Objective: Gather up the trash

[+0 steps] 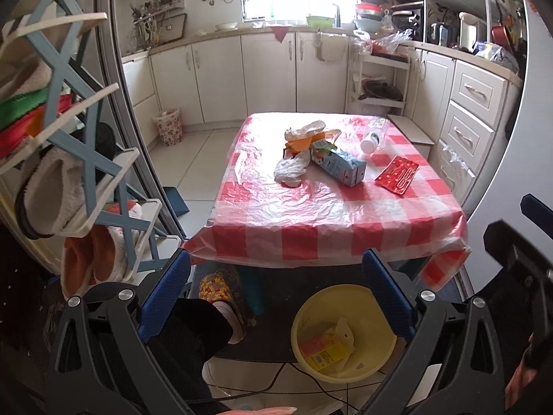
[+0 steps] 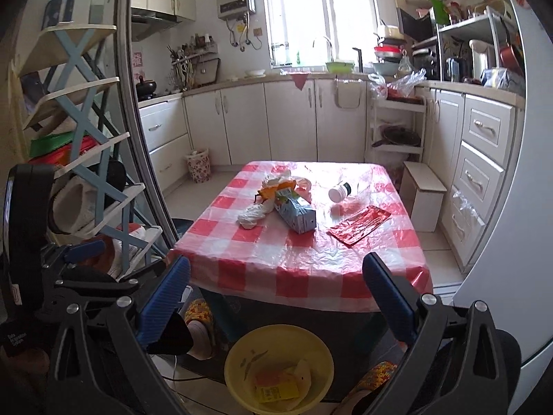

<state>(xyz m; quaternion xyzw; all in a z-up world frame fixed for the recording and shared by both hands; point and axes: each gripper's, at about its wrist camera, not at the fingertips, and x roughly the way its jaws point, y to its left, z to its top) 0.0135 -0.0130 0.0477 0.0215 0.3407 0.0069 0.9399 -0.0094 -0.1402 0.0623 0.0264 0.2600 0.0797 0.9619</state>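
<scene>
Centrally, a dented blue carton (image 1: 340,166) lies among crumpled wrappers (image 1: 292,169)

Tablecloth (image 1: 331,207) glossy crinkled plastic film, red-white check. Carton (image 1: 340,166) matt printed paperboard. Red packet (image 1: 396,174) shiny foil. Bag (image 1: 290,169) thin crumpled white plastic. Bottle (image 1: 371,140) smooth plastic. Bowl (image 1: 304,314) yellow smooth plastic. Cabinets (image 1: 266,69) satin cream.

Ahead of your gripper stands a desk (image 1: 331,214) under a red-checked cloth. Beyond it you see white cabinets (image 1: 266,72) and a floral wastebasket (image 1: 169,126); to the left, a shoe rack (image 1: 83,159) holds slippers.
</scene>
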